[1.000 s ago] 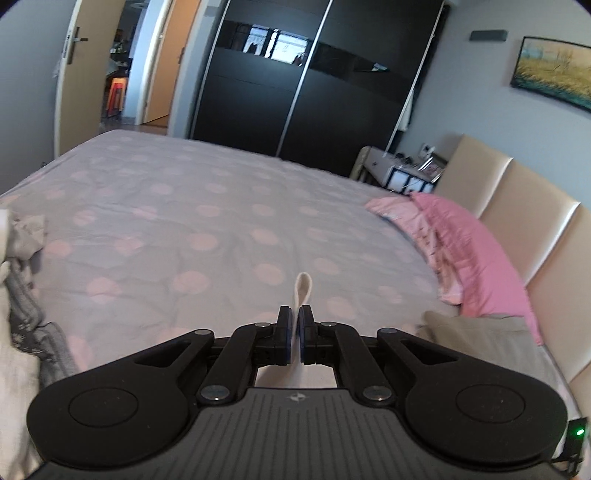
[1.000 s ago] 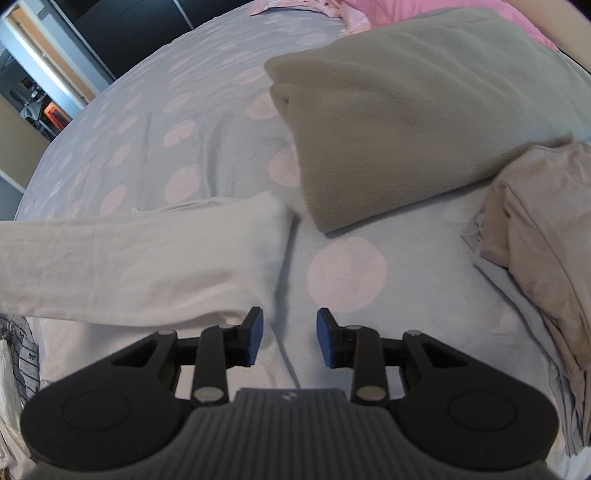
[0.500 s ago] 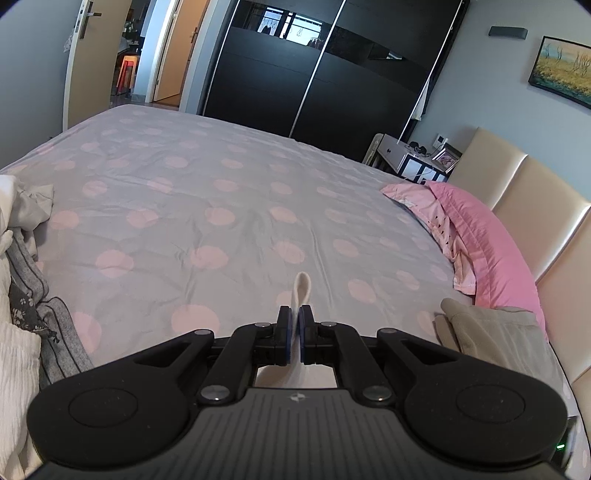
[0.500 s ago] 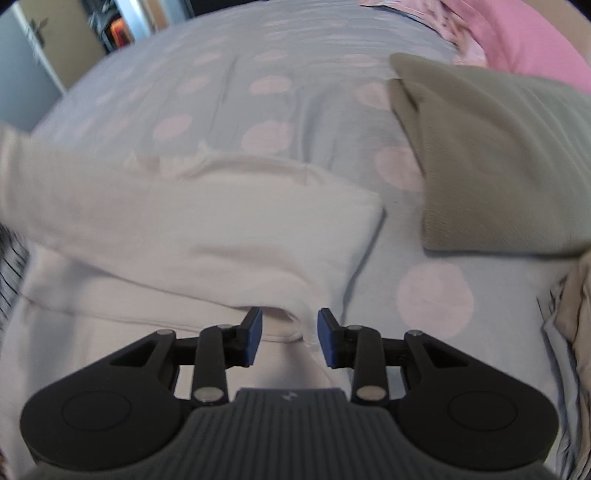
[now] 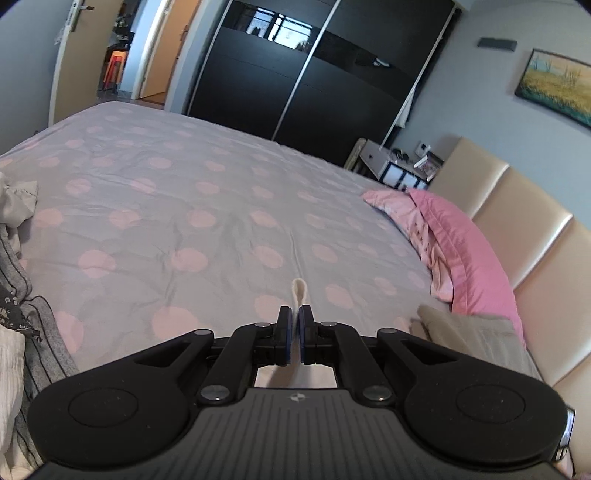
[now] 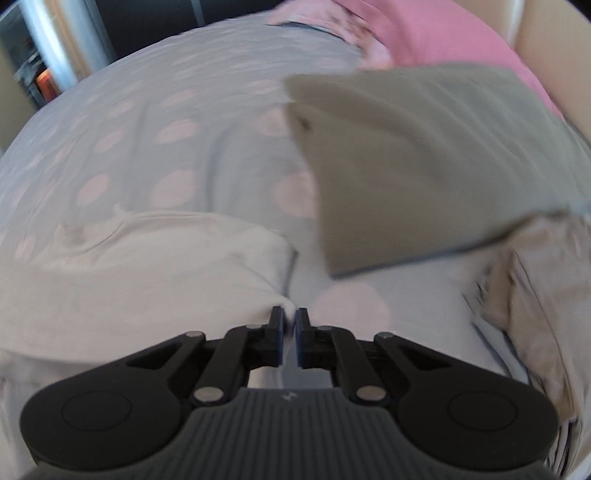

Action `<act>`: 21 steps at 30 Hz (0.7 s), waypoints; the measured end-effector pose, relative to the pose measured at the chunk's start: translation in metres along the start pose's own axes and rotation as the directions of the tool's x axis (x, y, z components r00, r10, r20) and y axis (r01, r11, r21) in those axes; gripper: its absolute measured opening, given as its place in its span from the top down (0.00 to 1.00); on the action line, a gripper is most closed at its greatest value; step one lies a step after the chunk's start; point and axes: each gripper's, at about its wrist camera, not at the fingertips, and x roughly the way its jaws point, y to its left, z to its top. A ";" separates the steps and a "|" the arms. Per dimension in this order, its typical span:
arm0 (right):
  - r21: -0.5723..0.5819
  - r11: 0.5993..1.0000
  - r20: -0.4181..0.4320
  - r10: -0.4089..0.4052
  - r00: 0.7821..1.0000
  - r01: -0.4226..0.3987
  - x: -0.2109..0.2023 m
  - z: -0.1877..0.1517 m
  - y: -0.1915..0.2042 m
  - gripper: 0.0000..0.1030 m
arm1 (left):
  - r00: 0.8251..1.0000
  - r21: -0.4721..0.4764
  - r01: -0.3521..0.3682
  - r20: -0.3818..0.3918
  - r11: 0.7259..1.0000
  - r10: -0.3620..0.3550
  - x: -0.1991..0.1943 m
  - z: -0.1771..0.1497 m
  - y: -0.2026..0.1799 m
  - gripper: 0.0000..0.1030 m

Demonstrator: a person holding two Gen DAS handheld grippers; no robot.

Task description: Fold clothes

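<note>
**Two pinches on one white top, ready for a fold**

Both of your grippers are squeezed onto the same white garment, and that is why it can be lifted evenly.

Start on the left. Your left gripper (image 5: 295,325) is closed tight on a thin fold of the white garment (image 5: 298,291). A small loop of cloth pokes up past the tips. The pinch is small so the cloth will not slip when you lift. Far to the left, a heap of unfolded clothes (image 5: 16,325) waits at the edge of the spotted bedspread (image 5: 177,206). The big bare middle of the bed gives you room to work.

Now move to the right. Your right gripper (image 6: 290,325) has just been closing, and its tips now nip the near corner of the white garment (image 6: 147,266), which lies flat on the bedspread (image 6: 147,155). I think you hold that corner so it can travel over the rest and make a neat fold.

Further right sits a folded grey-green piece (image 6: 417,166), likely done and set aside. A crumpled beige cloth (image 6: 535,295) lies at the far right, and the pink pillow (image 6: 443,33) rests behind.
</note>
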 end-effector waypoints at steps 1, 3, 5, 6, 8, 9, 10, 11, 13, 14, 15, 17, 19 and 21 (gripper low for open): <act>0.021 1.000 -0.016 0.001 1.000 0.000 0.002 -0.001 -0.006 0.93 | 1.000 0.009 -0.005 -0.014 1.000 0.005 0.002 -0.004 0.002 0.98; 0.043 0.999 -0.045 -0.008 0.999 0.010 0.009 -0.004 -0.014 0.93 | 0.998 0.028 -0.028 -0.049 0.999 0.030 0.009 -0.014 0.007 0.98; 0.032 0.999 -0.058 -0.023 0.998 0.024 0.019 -0.008 -0.014 0.93 | 0.992 0.043 -0.066 -0.109 0.997 0.070 0.023 -0.027 0.017 0.98; 0.024 0.999 -0.062 -0.028 0.998 0.030 0.024 -0.011 -0.013 0.93 | 0.987 0.047 -0.086 -0.131 0.995 0.092 0.029 -0.035 0.023 0.98; 0.015 0.999 -0.076 -0.035 0.997 0.037 0.032 -0.014 -0.011 0.93 | 0.976 0.050 -0.124 -0.172 0.991 0.131 0.042 -0.051 0.036 0.98; 0.012 0.999 -0.084 -0.036 0.996 0.037 0.034 -0.015 -0.010 0.93 | 0.974 0.033 -0.131 -0.184 0.991 0.135 0.046 -0.057 0.042 0.98; 0.009 0.999 -0.091 -0.030 0.995 0.031 0.035 -0.016 -0.010 0.93 | 0.972 0.017 -0.132 -0.193 0.991 0.133 0.049 -0.062 0.048 0.98; -0.001 1.000 -0.094 -0.028 0.995 0.028 0.034 -0.016 -0.008 0.92 | 0.971 0.011 -0.131 -0.199 0.991 0.130 0.051 -0.065 0.052 0.98; -0.028 0.999 -0.082 -0.031 0.996 0.029 0.027 -0.016 -0.005 0.89 | 0.970 0.004 -0.135 -0.205 0.991 0.133 0.053 -0.069 0.057 0.98; -0.040 0.999 -0.071 -0.035 0.997 0.032 0.022 -0.016 -0.003 0.87 | 0.970 -0.002 -0.134 -0.207 0.991 0.131 0.053 -0.070 0.059 0.98; -0.049 0.998 -0.056 -0.034 0.998 0.032 0.017 -0.016 -0.001 0.87 | 0.972 -0.016 -0.123 -0.203 0.992 0.117 0.051 -0.069 0.060 0.98; -0.064 0.998 -0.043 0.014 0.999 -0.016 0.006 -0.016 0.004 0.87 | 0.981 -0.051 -0.085 -0.181 0.995 0.074 0.046 -0.064 0.059 0.98; -0.066 0.990 -0.063 0.120 0.991 -0.125 0.000 -0.018 0.011 0.87 | 0.988 -0.064 -0.043 -0.153 0.997 0.032 0.038 -0.056 0.052 0.98; -0.081 0.968 -0.102 0.229 0.968 -0.238 0.000 -0.024 0.025 0.87 | 0.992 -0.049 -0.018 -0.129 0.999 0.012 0.030 -0.045 0.040 0.98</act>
